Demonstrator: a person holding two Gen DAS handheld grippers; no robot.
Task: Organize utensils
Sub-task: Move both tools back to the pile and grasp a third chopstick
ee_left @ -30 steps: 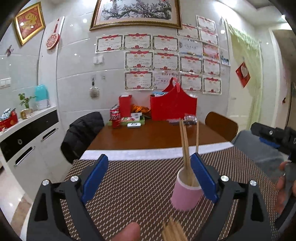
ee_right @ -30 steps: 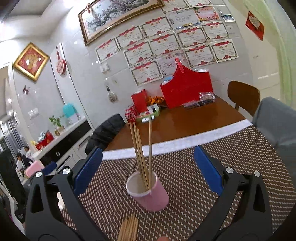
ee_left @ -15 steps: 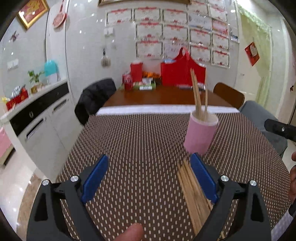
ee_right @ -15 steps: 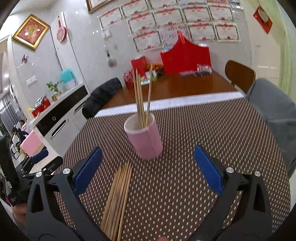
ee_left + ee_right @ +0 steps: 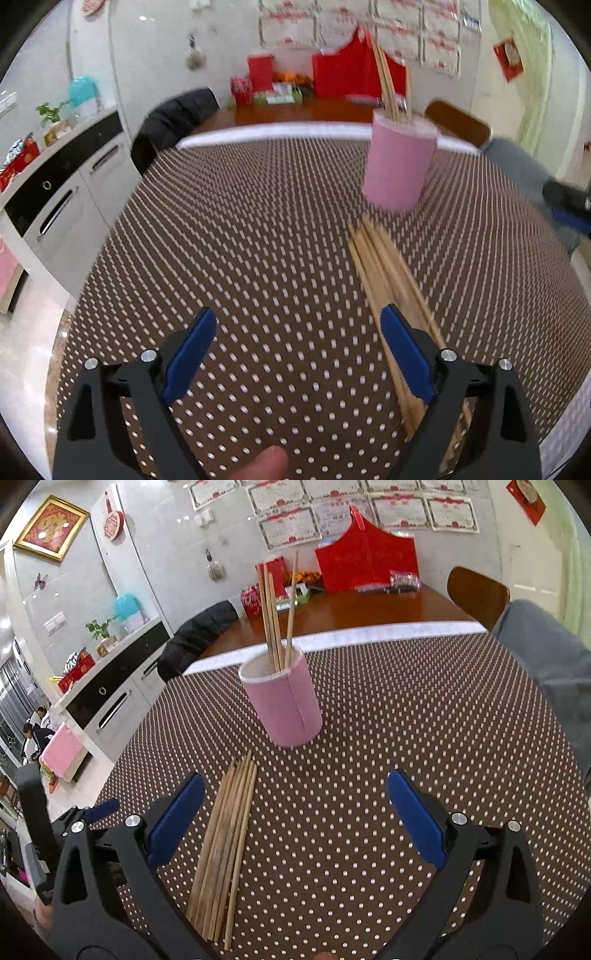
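Note:
A pink cup [image 5: 284, 703] stands on the brown dotted tablecloth [image 5: 406, 720] with three wooden chopsticks [image 5: 275, 616] upright in it. Several more chopsticks [image 5: 225, 845] lie bundled on the cloth in front of the cup. My right gripper [image 5: 295, 814] is open above the cloth, the bundle passing just inside its left finger. In the left wrist view the same cup [image 5: 400, 162] is at upper right and the bundle [image 5: 388, 280] runs under the right finger of my open left gripper [image 5: 299, 349]. Nothing is held.
Beyond the cloth lies bare brown table [image 5: 369, 609] with red boxes, a red bag [image 5: 365, 563] and a can. Chairs, one under a dark jacket [image 5: 173, 118], stand around. A white and black cabinet [image 5: 55, 177] runs along the left. A grey sleeve [image 5: 546, 672] is at right.
Both grippers have sunk and tipped downward toward the cloth. The chopstick bundle, barely seen at the bottom edge before, now lies well in view, and the cup sits higher in both views.

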